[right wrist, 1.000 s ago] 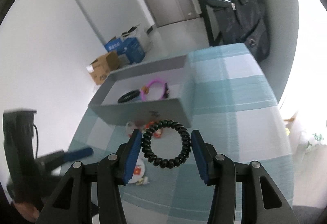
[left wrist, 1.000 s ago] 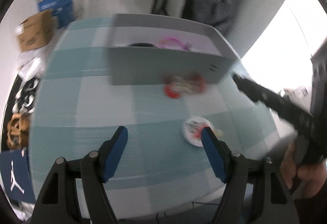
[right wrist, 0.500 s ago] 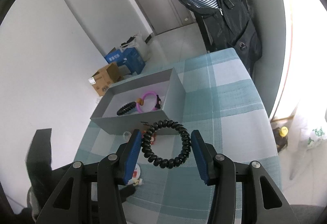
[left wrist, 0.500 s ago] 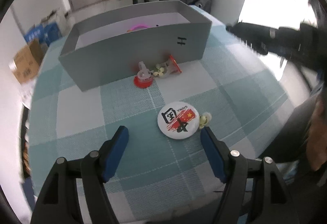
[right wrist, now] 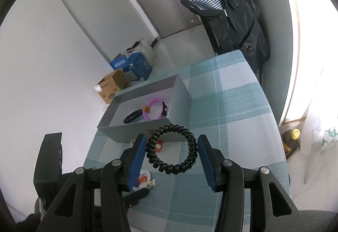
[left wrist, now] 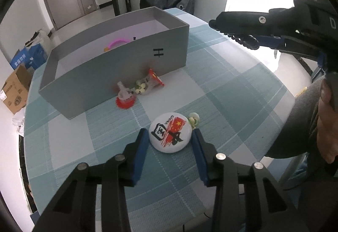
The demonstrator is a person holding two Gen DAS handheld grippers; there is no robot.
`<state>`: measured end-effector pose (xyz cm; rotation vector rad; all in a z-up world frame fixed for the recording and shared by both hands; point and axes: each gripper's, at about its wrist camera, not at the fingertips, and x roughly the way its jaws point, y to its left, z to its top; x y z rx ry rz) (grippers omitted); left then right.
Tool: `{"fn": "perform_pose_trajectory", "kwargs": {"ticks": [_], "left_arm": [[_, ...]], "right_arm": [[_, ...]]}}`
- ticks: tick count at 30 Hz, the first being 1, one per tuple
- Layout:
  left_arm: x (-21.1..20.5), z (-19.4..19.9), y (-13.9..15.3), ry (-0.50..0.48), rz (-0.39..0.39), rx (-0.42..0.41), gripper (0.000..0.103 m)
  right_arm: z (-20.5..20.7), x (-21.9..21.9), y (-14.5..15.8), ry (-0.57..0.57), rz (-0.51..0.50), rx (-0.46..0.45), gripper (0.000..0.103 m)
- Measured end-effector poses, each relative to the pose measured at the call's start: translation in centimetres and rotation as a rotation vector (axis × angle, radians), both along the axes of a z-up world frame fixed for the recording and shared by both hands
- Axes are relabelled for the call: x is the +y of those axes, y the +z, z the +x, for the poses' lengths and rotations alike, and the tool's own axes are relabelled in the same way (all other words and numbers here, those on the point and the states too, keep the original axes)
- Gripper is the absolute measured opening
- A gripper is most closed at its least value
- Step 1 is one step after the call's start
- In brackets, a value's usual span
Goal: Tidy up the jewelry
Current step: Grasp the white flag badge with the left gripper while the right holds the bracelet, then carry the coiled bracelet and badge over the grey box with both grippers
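Left wrist view: the near wall of the box (left wrist: 118, 67) hides most of its floor; of the pink ring (left wrist: 117, 43) only an arc clears the rim at 11 o'clock. The beaded pieces (left wrist: 141, 88) against that wall are too small to identify, as is the pale trinket (left wrist: 194, 120) touching the badge (left wrist: 170, 135). The right gripper (left wrist: 234, 31) enters from 2 o'clock; its jaws are seen edge-on, their gap unreadable. The table (left wrist: 232, 92) is cut off at 6 o'clock.

Right wrist view: the coil (right wrist: 172, 149) and blue pads (right wrist: 137, 160) screen the beaded pieces and most of the badge (right wrist: 143, 179). The left gripper (right wrist: 135, 195) shows only one tip at 7 o'clock.
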<state>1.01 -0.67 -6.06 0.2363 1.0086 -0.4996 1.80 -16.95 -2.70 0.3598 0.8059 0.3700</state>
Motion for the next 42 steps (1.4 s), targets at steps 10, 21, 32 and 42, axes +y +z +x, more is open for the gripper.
{"fn": "perform_pose_trajectory", "kwargs": {"ticks": [10,21,32,42], "left_arm": [[0.2,0.5,0.3,0.003,-0.018,0.008,0.036],[1.6,1.0,0.7,0.065,-0.097,0.045,0.015],[0.2,0.9,0.6,0.075,-0.061,0.035,0.058],[-0.1,2.4,-0.4,0.129,0.010,0.022,0.062]], "right_arm": [[0.3,-0.1,-0.3,-0.003,0.011,0.014,0.049],[0.5,0.8,-0.7,0.021,0.004,0.027,0.049],[0.5,1.2,-0.8,0.032,0.002,0.030,0.049],[0.6,1.0,-0.7,0.029,0.021,0.029,0.049]]}}
